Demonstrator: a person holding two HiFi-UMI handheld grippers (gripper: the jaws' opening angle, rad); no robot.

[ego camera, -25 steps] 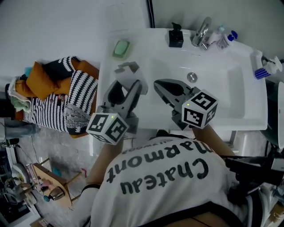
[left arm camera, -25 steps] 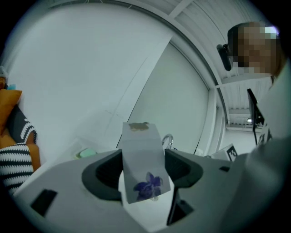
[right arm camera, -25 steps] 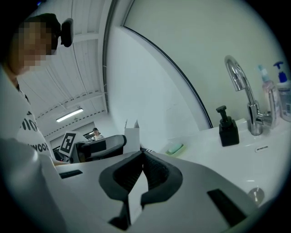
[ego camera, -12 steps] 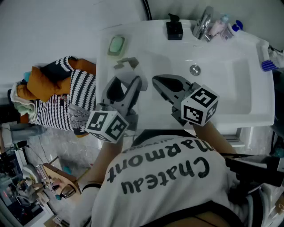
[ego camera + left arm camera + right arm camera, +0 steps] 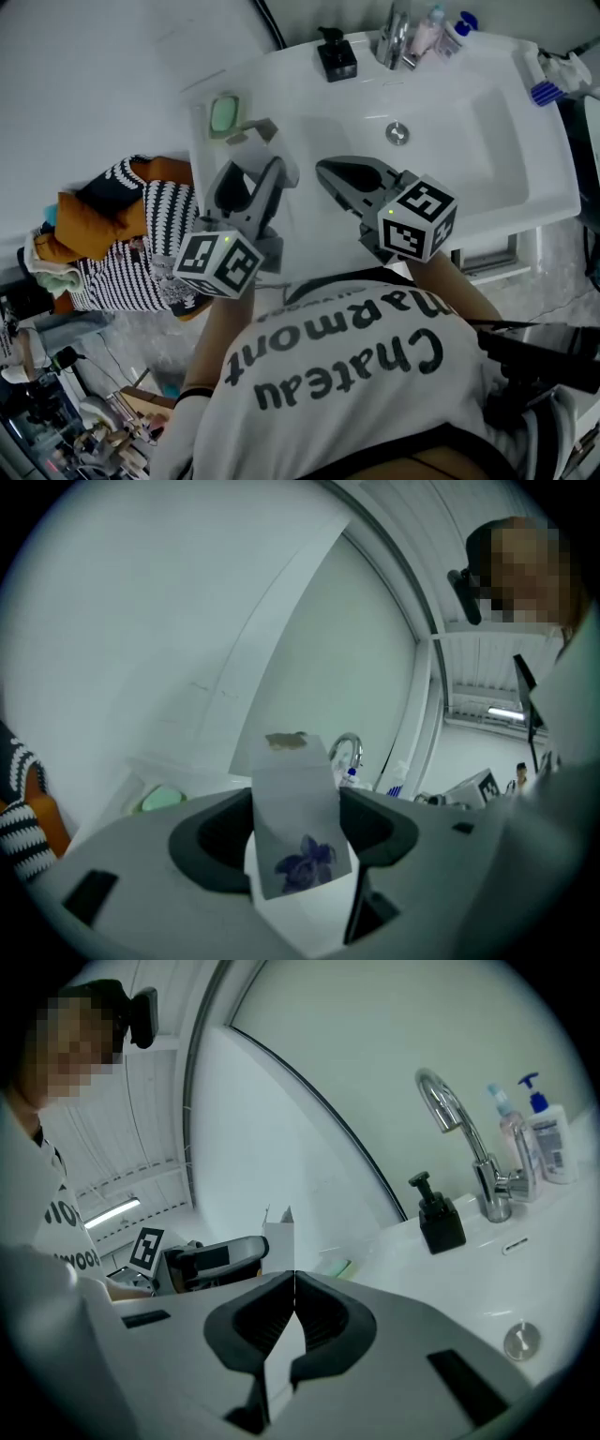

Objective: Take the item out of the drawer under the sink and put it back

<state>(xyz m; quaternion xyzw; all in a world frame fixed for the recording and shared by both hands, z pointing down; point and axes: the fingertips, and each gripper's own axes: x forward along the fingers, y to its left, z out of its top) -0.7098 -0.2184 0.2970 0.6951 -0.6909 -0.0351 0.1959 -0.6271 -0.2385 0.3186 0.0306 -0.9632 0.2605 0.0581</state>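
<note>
Sink [image 5: 487, 178] aslant now, carton [image 5: 295, 789] unchanged in left tongs [image 5: 261, 169]

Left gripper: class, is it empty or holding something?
Holding. In the left gripper view, the left gripper has its jaws pressed on either side of a white box with a purple flower print.

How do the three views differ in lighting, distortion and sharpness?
Head view: dim, bluish, yet the sink is sharp. Left gripper view: heavy fisheye, dark corners, the white box slightly soft. Right gripper view: same fisheye bending straight lines; the faucet is crisp.
</note>
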